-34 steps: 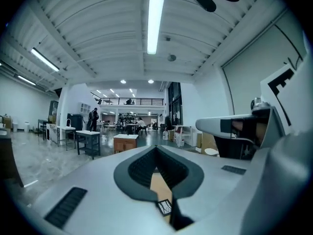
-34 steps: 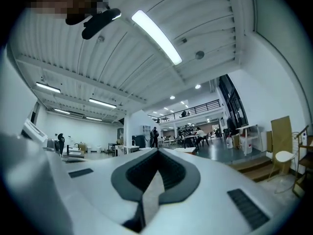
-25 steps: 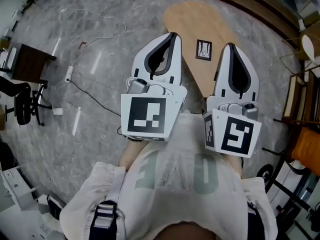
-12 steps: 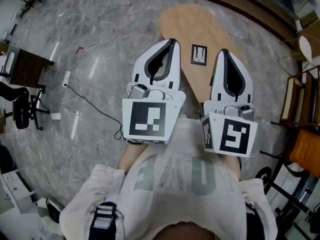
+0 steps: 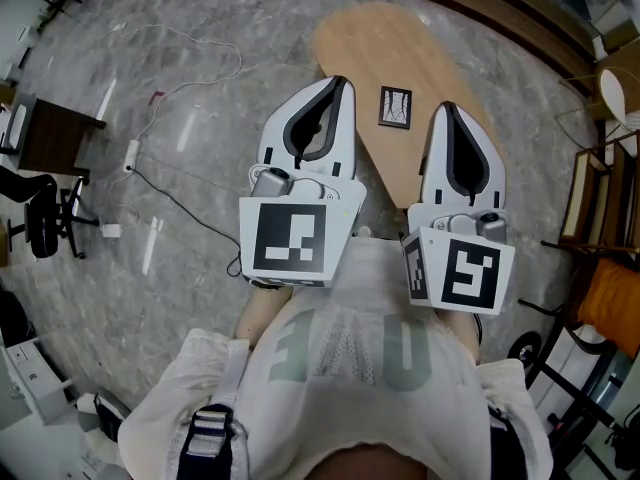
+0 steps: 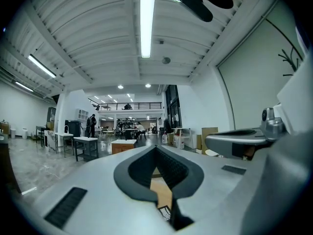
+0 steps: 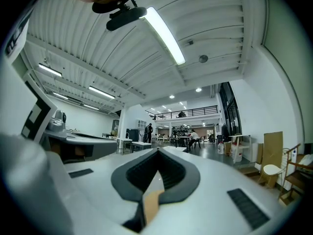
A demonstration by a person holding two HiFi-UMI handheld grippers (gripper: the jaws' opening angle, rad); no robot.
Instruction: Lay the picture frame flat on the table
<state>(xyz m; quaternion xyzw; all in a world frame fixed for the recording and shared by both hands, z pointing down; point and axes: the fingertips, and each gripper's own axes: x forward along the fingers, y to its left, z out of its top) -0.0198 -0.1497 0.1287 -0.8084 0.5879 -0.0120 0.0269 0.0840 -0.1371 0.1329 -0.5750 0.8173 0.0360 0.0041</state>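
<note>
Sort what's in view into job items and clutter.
Job: picture frame, wooden table, left gripper, right gripper.
Lying about: white cable, power strip, dark desk, office chair.

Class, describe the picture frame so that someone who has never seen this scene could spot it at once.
Look for the pale wooden oval table on the grey marbled floor. Near its middle is the picture frame, a small dark-edged rectangle with a white picture crossed by thin dark lines. Nothing else shows on the tabletop.
</note>
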